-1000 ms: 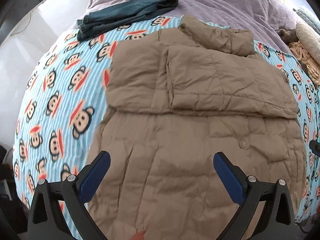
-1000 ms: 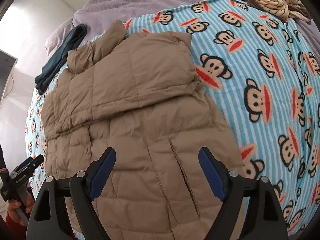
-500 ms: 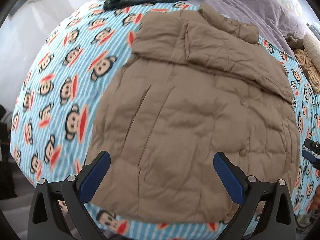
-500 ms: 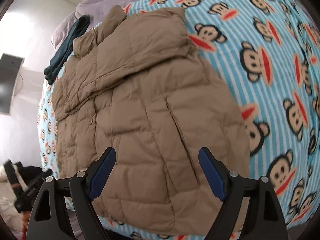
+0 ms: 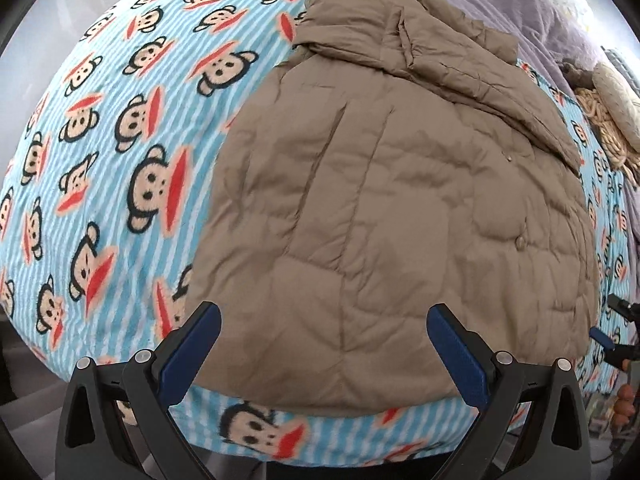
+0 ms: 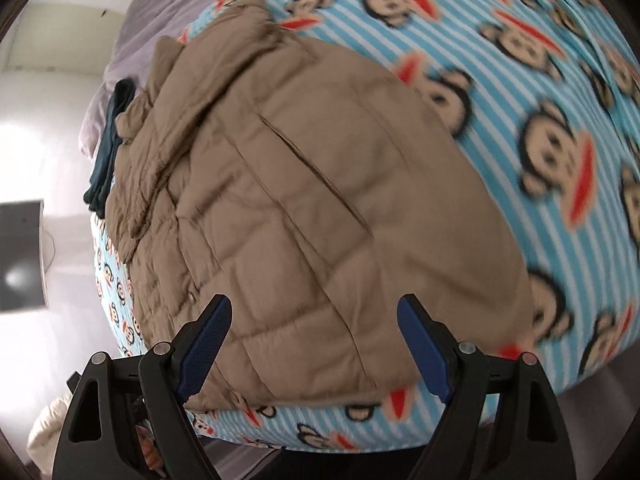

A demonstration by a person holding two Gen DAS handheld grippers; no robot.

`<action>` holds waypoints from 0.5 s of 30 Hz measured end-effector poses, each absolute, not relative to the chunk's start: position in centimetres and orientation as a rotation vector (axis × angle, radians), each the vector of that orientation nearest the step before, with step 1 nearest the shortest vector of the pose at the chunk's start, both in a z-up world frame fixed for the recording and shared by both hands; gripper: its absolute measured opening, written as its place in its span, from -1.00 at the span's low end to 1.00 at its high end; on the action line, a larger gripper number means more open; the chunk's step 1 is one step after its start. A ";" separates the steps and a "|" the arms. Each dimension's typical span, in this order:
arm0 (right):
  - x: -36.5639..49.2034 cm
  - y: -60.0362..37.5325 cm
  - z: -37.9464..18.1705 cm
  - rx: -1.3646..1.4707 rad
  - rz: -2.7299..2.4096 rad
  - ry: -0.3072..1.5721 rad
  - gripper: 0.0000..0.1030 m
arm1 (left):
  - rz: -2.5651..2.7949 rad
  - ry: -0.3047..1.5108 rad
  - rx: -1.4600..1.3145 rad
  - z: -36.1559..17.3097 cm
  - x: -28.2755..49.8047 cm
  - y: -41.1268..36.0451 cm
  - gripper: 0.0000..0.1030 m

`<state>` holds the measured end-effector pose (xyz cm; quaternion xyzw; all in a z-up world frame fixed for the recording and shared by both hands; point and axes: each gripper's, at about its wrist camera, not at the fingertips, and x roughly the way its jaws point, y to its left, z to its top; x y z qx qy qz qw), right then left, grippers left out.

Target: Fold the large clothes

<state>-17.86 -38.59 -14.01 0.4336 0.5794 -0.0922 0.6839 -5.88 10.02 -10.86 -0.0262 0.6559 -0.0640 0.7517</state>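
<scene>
The brown jacket point(image 5: 400, 208) lies flat on the monkey blanket point(image 5: 120, 152), sleeves already folded in. The left gripper point(image 5: 324, 350) and right gripper point(image 6: 314, 342) hang wide apart, empty, above the hem. Next, probably, both must pinch the hem and fold it toward the collar.

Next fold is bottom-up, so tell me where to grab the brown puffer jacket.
Grip the brown puffer jacket at its bottom hem, one corner per gripper, coming from the near bed edge. The hem lies flat there on the monkey blanket, and both the left gripper and right gripper are open.
</scene>
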 end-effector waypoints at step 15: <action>-25.8 -38.2 -18.9 1.343 -0.378 1.169 0.69 | -0.229 1.601 -0.464 -16.5 -9.7 17.4 1.00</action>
